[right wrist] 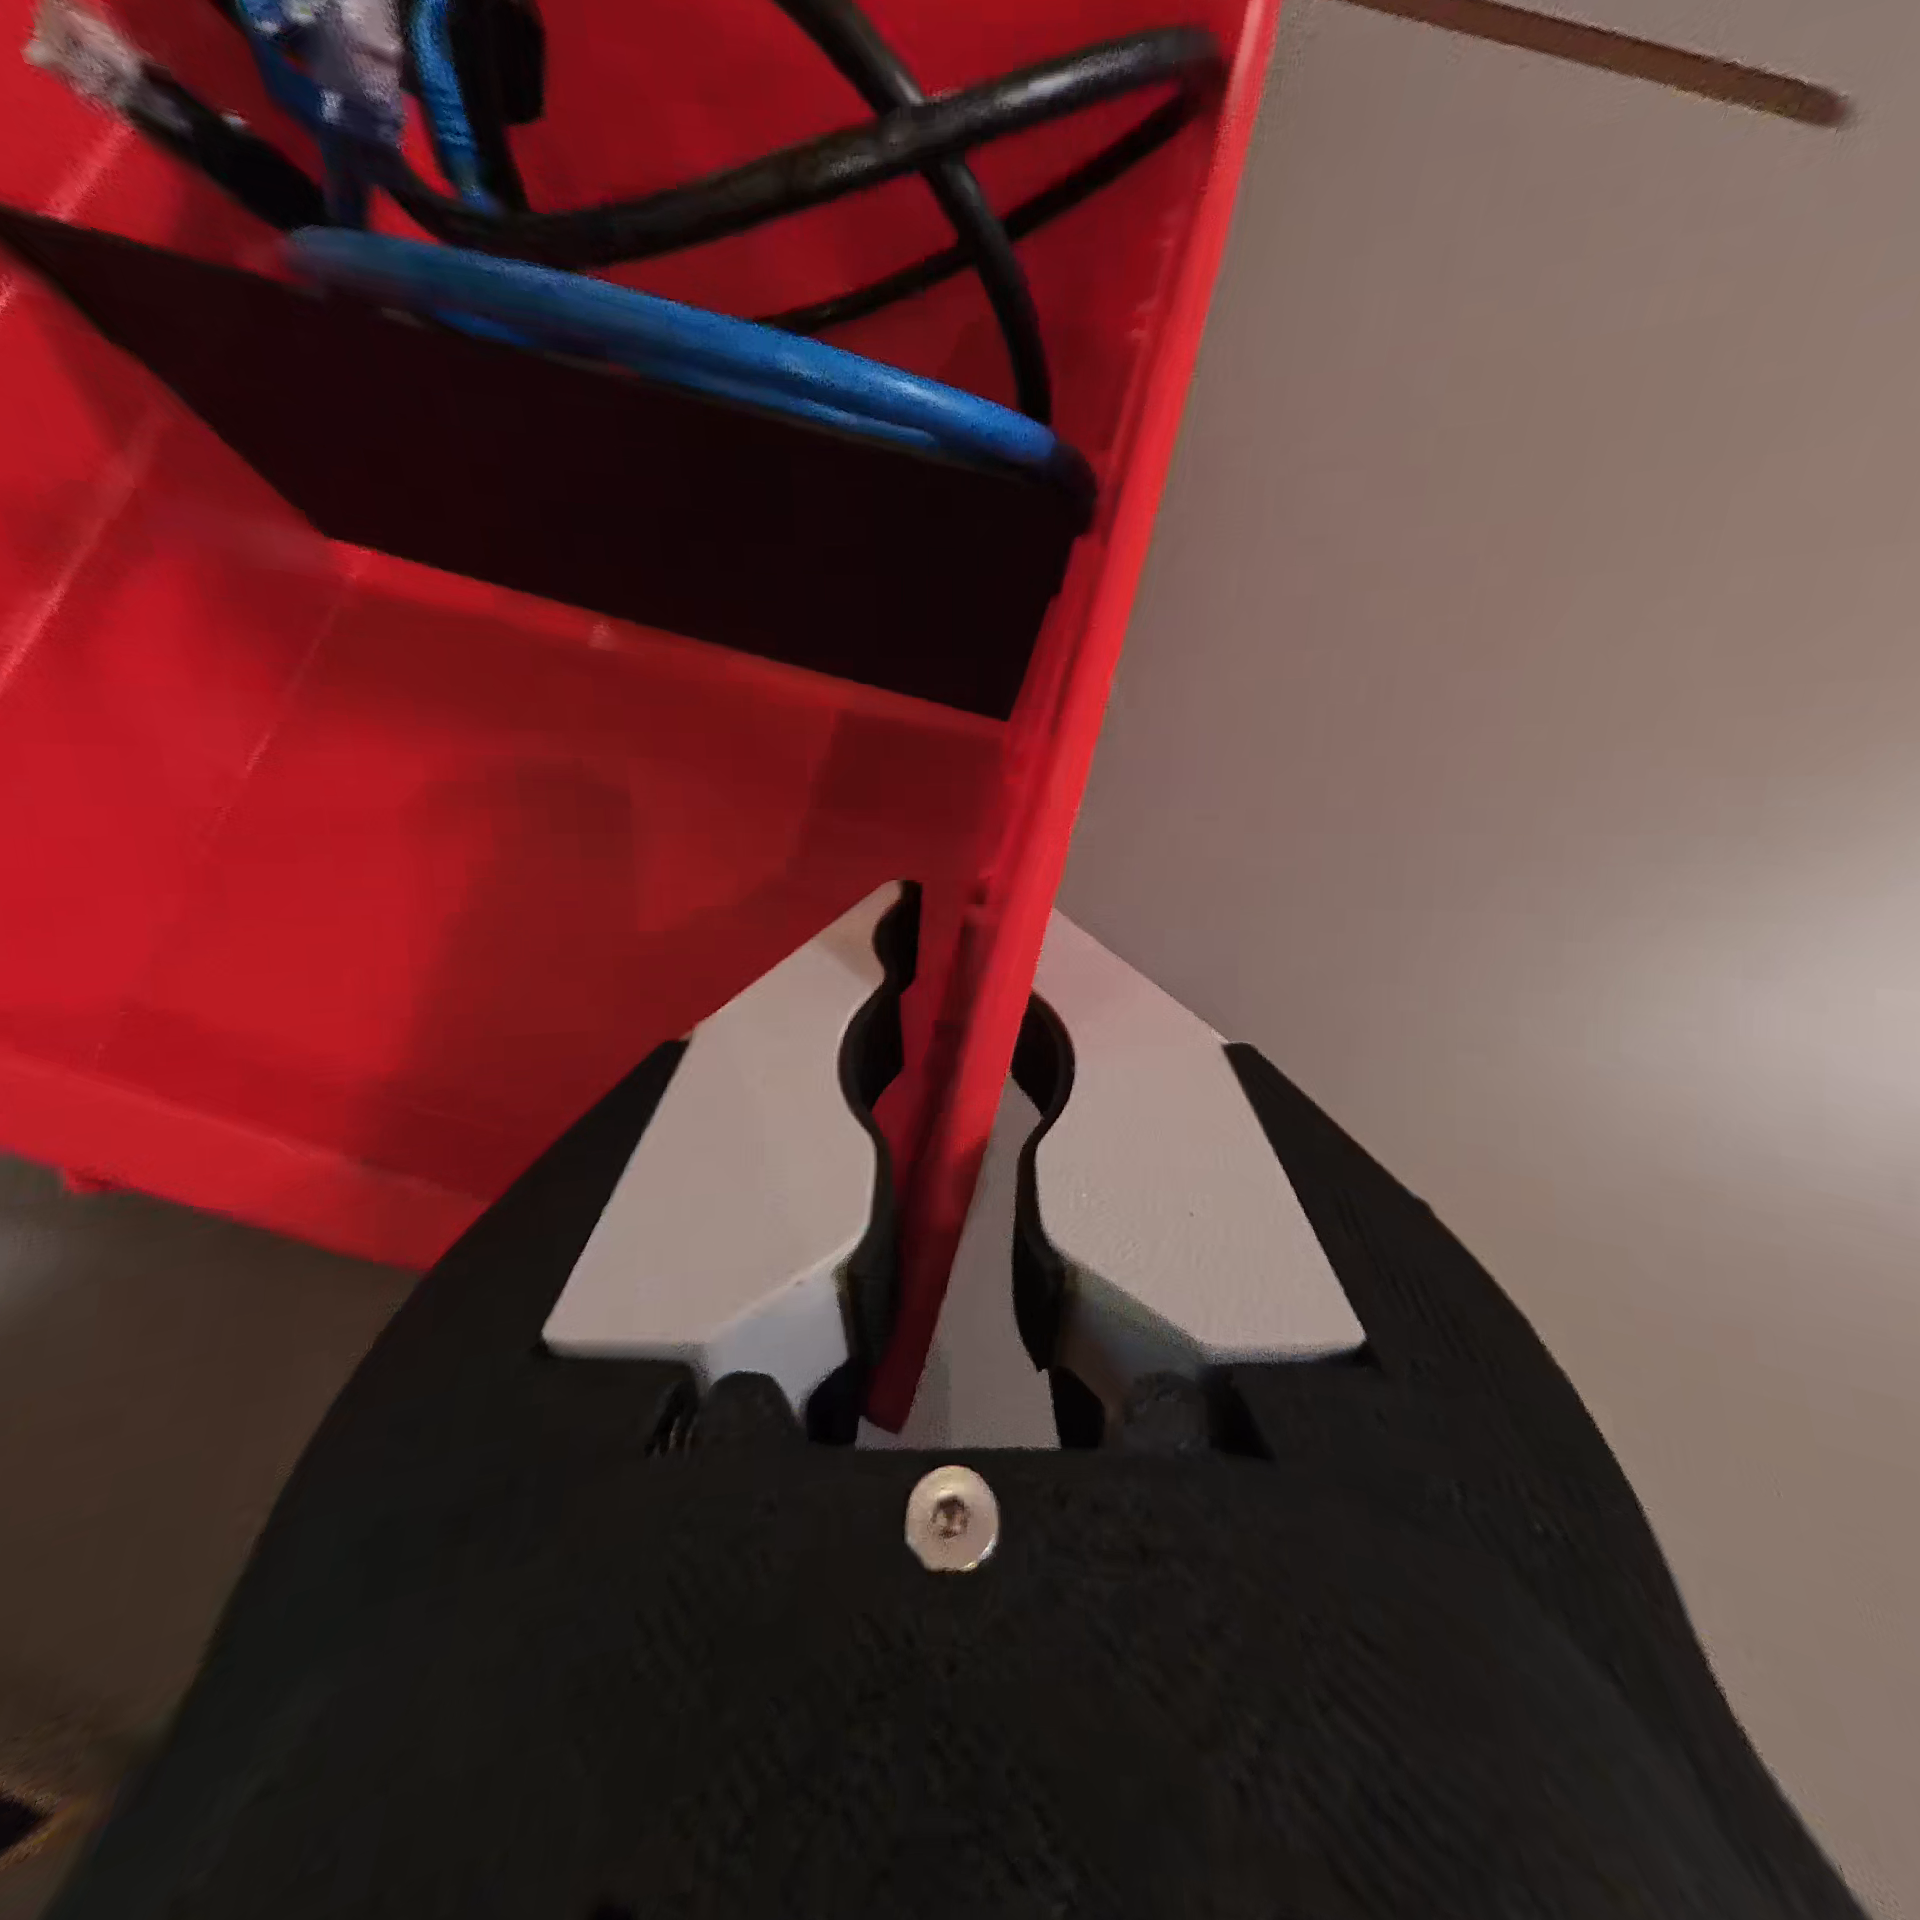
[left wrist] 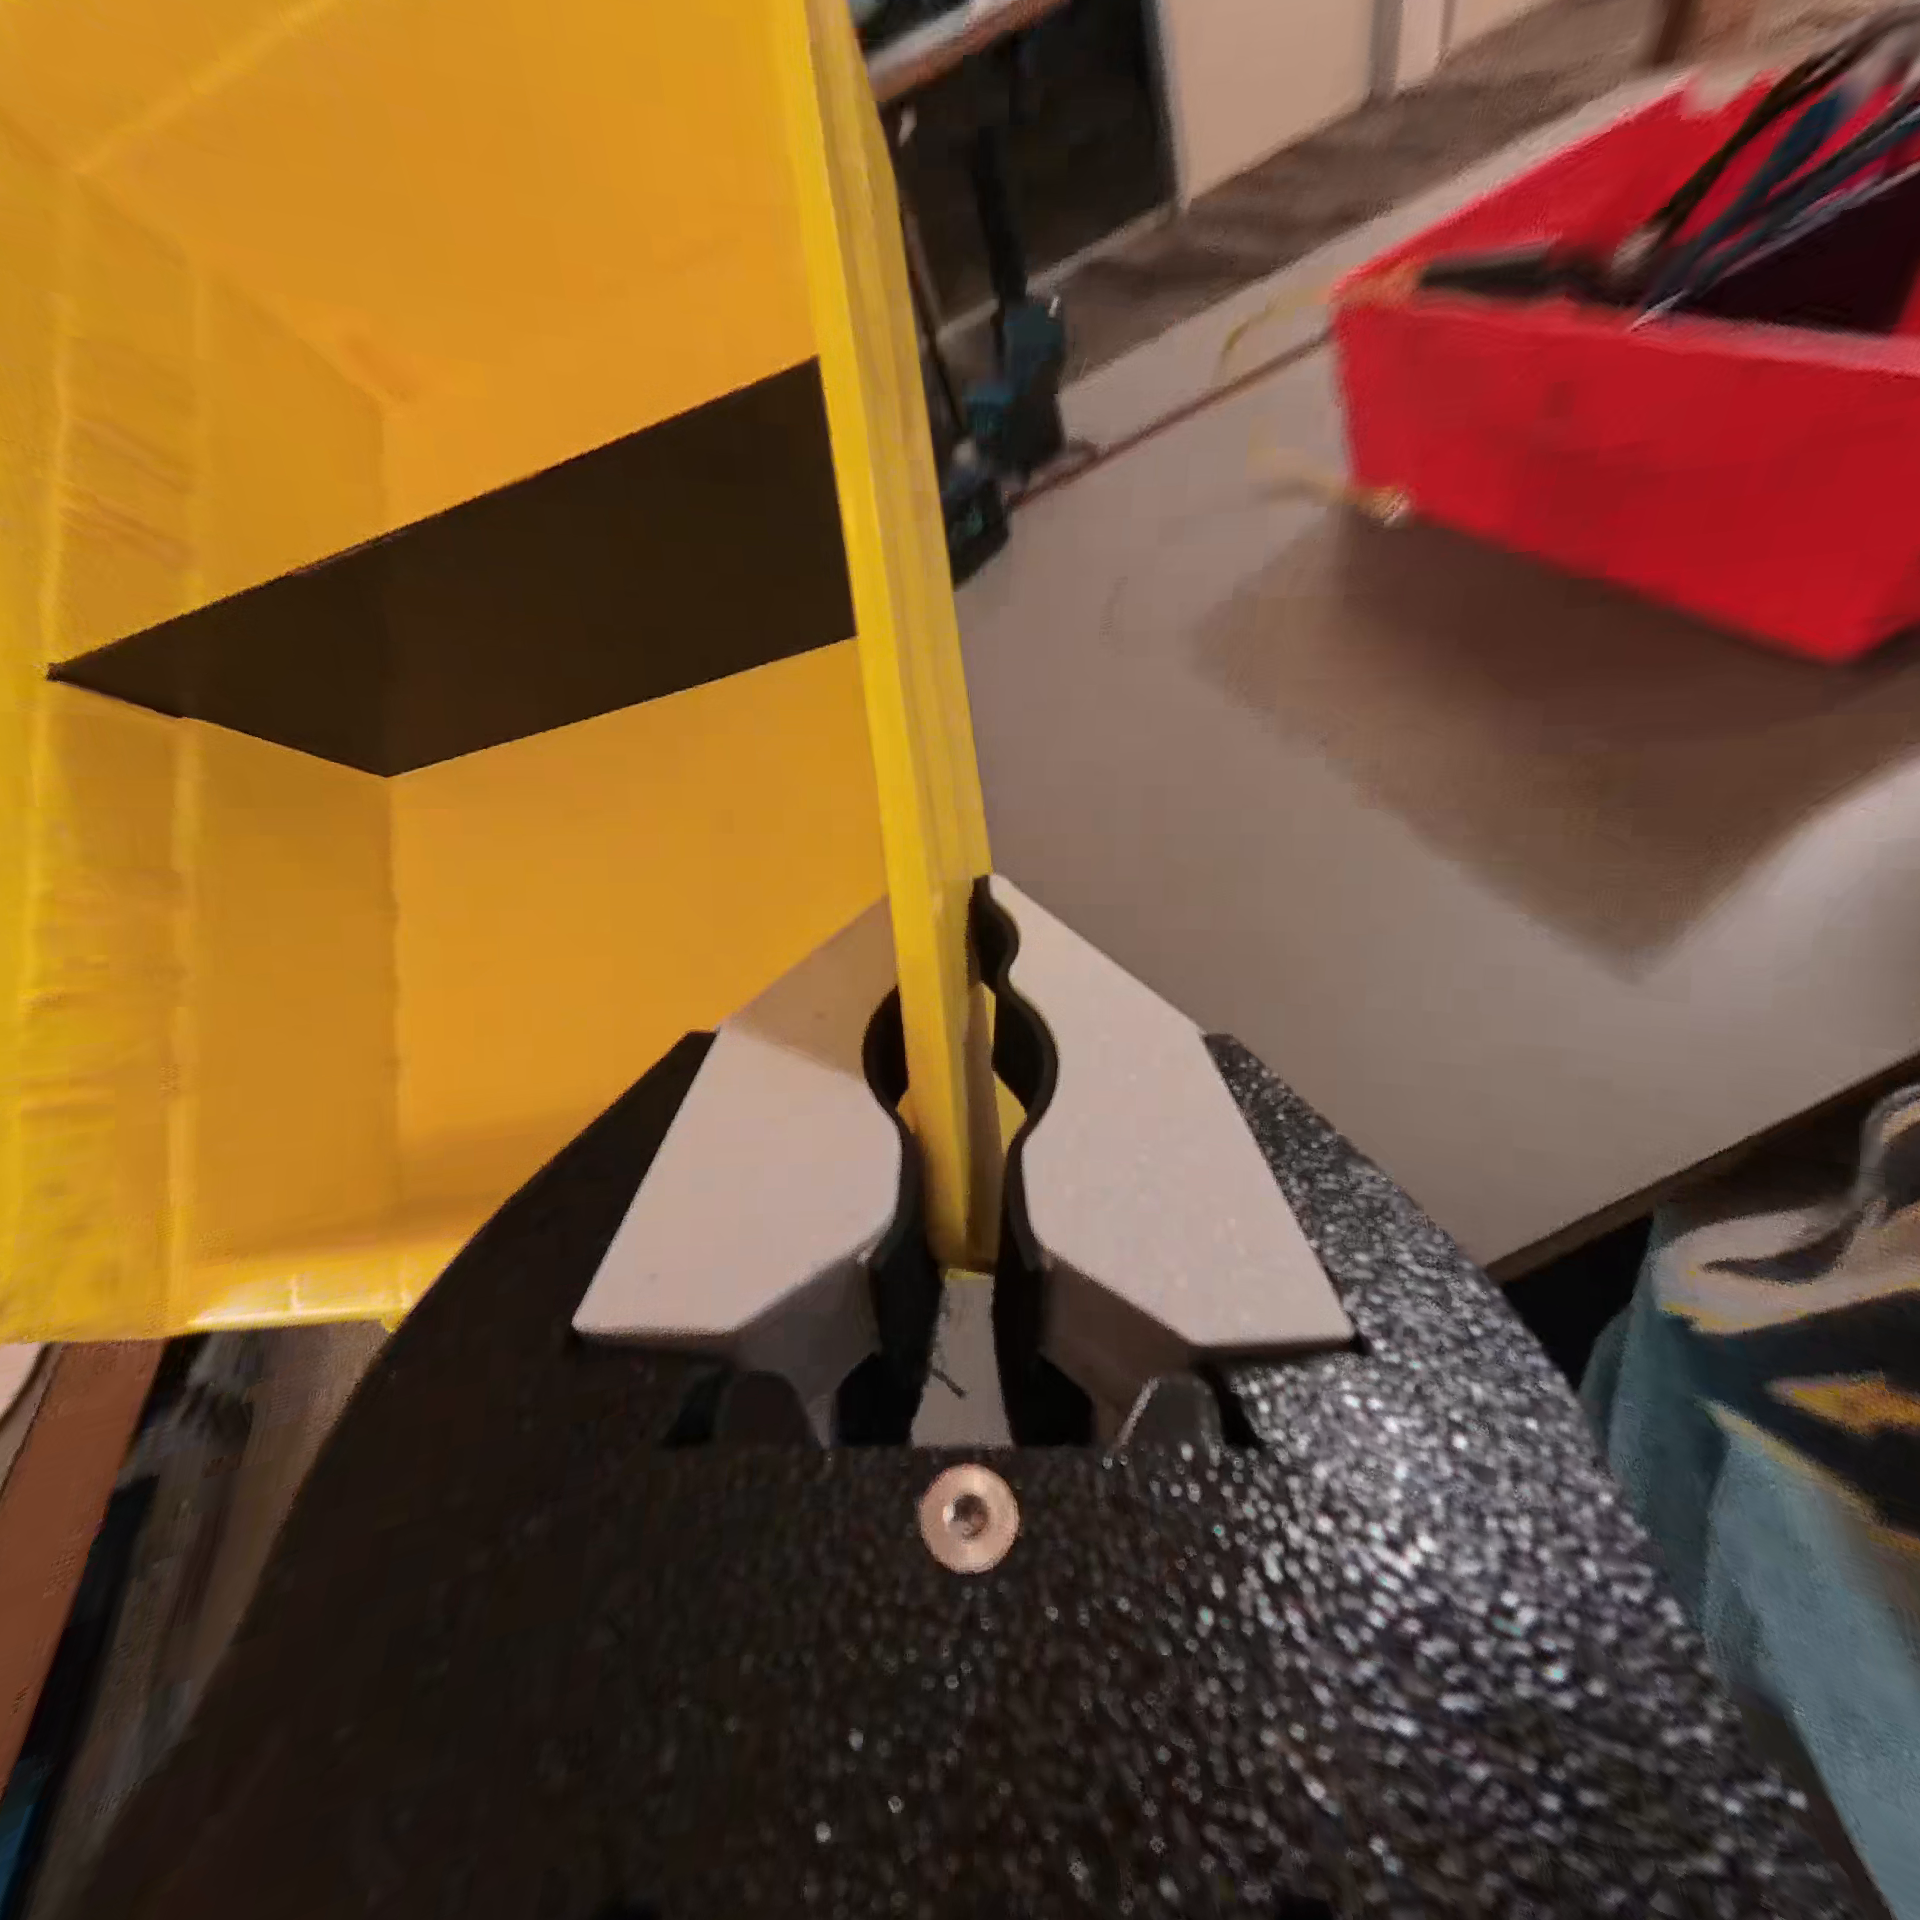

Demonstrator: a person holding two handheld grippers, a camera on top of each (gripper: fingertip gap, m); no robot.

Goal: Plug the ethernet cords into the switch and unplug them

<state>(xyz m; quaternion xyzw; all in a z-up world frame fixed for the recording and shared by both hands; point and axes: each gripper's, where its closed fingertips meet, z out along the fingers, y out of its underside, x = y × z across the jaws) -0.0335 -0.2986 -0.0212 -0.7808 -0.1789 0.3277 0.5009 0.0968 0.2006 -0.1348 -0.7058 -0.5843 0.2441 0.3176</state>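
Note:
My left gripper (left wrist: 940,935) is shut on the thin side wall of a yellow bin (left wrist: 416,312), which fills the left of the left wrist view and shows nothing inside. My right gripper (right wrist: 971,925) is shut on the side wall of a red bin (right wrist: 416,883). Blue ethernet cords (right wrist: 727,343) and black cords (right wrist: 935,135) lie tangled inside the red bin, with a clear plug (right wrist: 83,52) at the top left. A dark band crosses the inside of each bin; I cannot tell whether either is the switch. The red bin also shows, blurred, in the left wrist view (left wrist: 1610,468).
Both bins are over a grey-brown table (left wrist: 1299,883), which also shows in the right wrist view (right wrist: 1507,623). Its near edge runs at the right of the left wrist view, where a person's patterned clothing (left wrist: 1787,1403) shows. Dark equipment (left wrist: 1008,343) stands beyond the table. Spacing between my two grippers at the tips: around 55 cm.

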